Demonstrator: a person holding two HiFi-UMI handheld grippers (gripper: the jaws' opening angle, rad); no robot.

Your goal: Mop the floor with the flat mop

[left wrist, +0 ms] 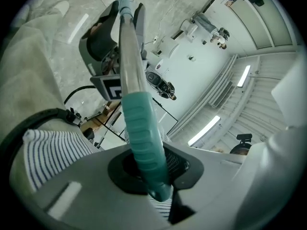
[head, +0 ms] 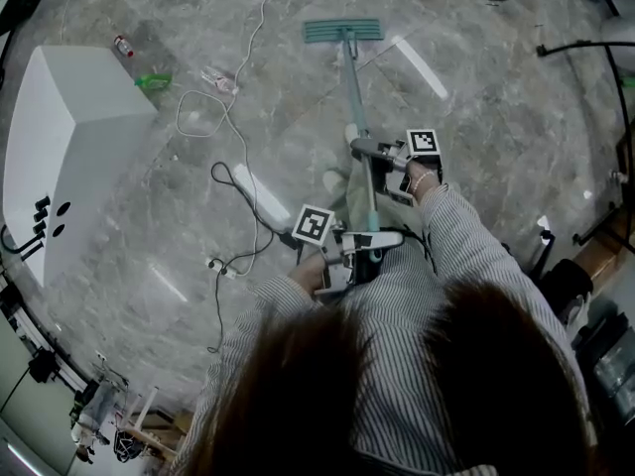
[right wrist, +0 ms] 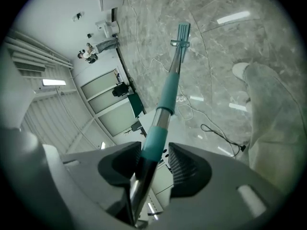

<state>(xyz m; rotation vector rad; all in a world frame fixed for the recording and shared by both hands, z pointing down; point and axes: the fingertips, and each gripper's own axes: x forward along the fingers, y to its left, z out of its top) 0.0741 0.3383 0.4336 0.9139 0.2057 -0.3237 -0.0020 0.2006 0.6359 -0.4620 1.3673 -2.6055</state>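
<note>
The flat mop's teal head (head: 342, 32) lies flat on the grey marble floor ahead of me, and its pole (head: 355, 92) slopes back to both grippers. My right gripper (head: 363, 149) is shut on the pole lower down, where a teal sleeve (right wrist: 154, 143) sits between its jaws (right wrist: 153, 164). The mop head (right wrist: 183, 31) shows far along the pole there. My left gripper (head: 382, 238) is shut on the ribbed teal grip (left wrist: 142, 138) at the pole's top end, close to my body. In the left gripper view (left wrist: 153, 169) the right gripper (left wrist: 108, 37) shows further along the pole.
A white cabinet (head: 69, 147) stands at the left. A power strip (head: 260, 194) with loose cables lies just left of the pole. Bottles (head: 154, 81) lie near the cabinet. Black stands and cables (head: 585, 48) line the right side. My shoe (head: 335, 180) is beside the pole.
</note>
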